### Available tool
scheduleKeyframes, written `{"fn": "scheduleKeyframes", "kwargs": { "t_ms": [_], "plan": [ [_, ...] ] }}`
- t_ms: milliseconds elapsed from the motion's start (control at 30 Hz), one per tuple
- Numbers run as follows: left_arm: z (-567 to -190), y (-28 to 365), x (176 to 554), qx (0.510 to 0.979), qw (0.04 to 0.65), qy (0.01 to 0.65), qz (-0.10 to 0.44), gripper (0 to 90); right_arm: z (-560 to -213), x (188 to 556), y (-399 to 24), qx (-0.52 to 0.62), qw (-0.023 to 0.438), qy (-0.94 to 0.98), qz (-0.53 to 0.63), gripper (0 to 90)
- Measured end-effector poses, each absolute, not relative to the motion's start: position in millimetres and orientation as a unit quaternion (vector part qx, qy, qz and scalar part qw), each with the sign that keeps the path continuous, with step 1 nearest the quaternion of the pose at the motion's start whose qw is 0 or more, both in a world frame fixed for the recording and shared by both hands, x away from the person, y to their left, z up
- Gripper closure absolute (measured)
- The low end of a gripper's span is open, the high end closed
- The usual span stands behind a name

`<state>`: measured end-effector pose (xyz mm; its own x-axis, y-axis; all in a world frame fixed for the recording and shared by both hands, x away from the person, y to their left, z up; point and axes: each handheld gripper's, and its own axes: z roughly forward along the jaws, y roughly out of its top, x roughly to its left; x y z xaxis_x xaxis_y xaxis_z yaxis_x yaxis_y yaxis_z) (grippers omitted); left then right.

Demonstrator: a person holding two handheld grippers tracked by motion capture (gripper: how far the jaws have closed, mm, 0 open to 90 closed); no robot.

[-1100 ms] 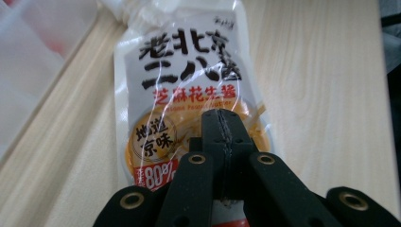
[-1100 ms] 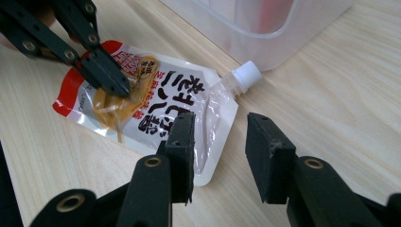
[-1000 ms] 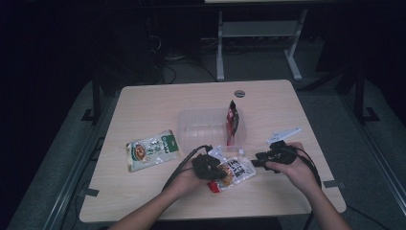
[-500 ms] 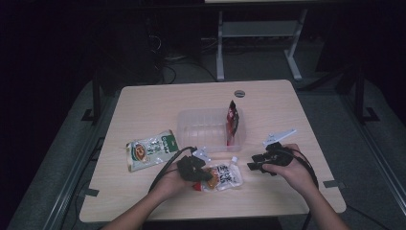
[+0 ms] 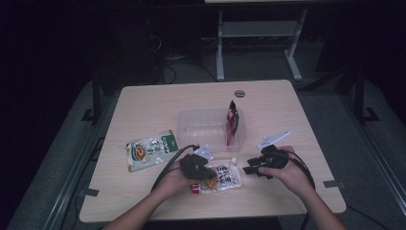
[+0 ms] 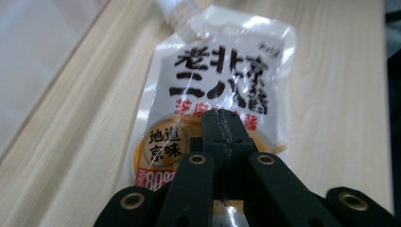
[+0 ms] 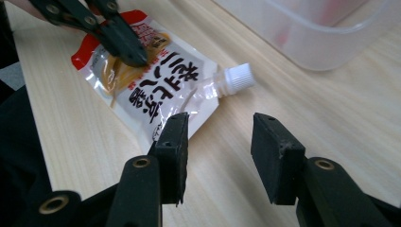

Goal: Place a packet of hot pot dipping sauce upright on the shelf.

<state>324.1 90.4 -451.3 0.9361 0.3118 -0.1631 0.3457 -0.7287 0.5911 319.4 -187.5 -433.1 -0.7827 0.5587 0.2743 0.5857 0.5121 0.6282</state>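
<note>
Currently, the left gripper [image 5: 205, 171] pinches the white spouted sauce pouch with black lettering [image 5: 224, 176], which lies flat on the light wooden table [image 5: 143, 103]. The right gripper [image 5: 253, 169] is spread just beside it. Judging by this, transfer into the clear plastic tub [image 5: 201, 125] remains outstanding.

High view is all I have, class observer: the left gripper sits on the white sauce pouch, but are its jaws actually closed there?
Observer: Yes. In the left gripper view, the left gripper has its jaws pressed together over the sauce pouch.
Operator: And the right gripper?
Observer: The right gripper is open, jaws apart above bare table, beside the pouch's corner.
Operator: Does the pouch have a cap?
Observer: Yes, a white screw cap points toward the clear container.
</note>
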Motion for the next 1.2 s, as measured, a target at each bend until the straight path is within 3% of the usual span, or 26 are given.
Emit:
{"fn": "scheduleKeyframes", "kwargs": {
  "t_ms": [233, 1200],
  "plan": [
    [-454.3, 83.4, 320.7, 0.936, 0.307, 0.172, -0.004, 90.0, -439.3, 316.2, -177.9, -0.316, 0.035, -0.878, -0.359, 56.3],
    [-455.8, 85.2, 323.0, 0.932, 0.312, 0.183, -0.016, 90.0, -463.7, 316.4, -154.3, -0.310, 0.110, -0.877, -0.352, 51.9]
  ]
}}
